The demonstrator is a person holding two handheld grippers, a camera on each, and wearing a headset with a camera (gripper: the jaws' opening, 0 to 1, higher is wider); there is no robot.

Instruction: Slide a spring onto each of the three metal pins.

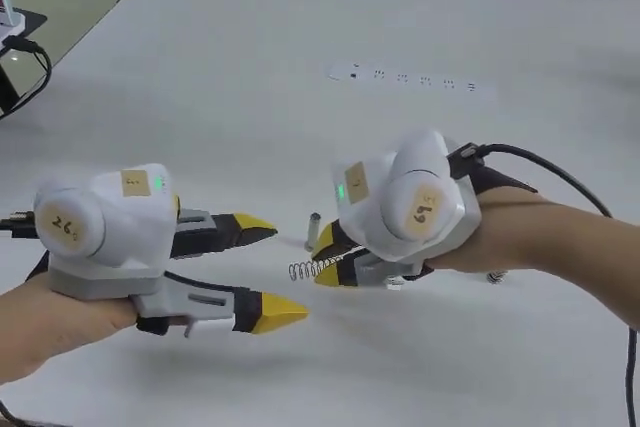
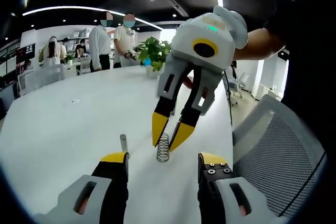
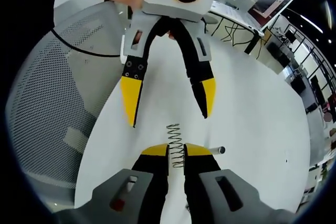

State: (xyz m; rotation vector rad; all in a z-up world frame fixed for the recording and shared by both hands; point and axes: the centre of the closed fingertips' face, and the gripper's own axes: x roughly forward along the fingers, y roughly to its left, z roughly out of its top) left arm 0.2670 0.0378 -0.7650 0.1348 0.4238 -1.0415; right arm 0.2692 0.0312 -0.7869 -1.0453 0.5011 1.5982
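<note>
**Spring's in the tool, pin's right there, angle's all wrong**

My right tool (image 1: 322, 259) is clamped on one end of a spring (image 1: 306, 269), so most of the coil pokes out past the tips. My left tool (image 1: 283, 270) has its jaws wide apart with nothing in them. It faces the right one, and the spring's free end points toward the gap between its jaws.

Here's the bit that matters. The one pin (image 1: 313, 228) I can make out stands upright on the worktop (image 1: 300, 127), just beside the spring's free end, on the side away from me. In the right gripper view it's just off to the right of my closed jaws. In the left gripper view it's left of the spring.

The spring's long axis runs roughly flat along the worktop and the pin's goes straight up, so they're crossed. My guess is I need to tip the right tool until the coil hangs end-down, get it over the pin's top, then lower it. The left tool is close enough to steady the loose end.

There's loads of bare worktop around the pin and nothing to bump. The worktop edge is off to one side in both gripper views, with a mesh chair (image 2: 278, 140) beyond it, so a dropped spring could roll off.
</note>
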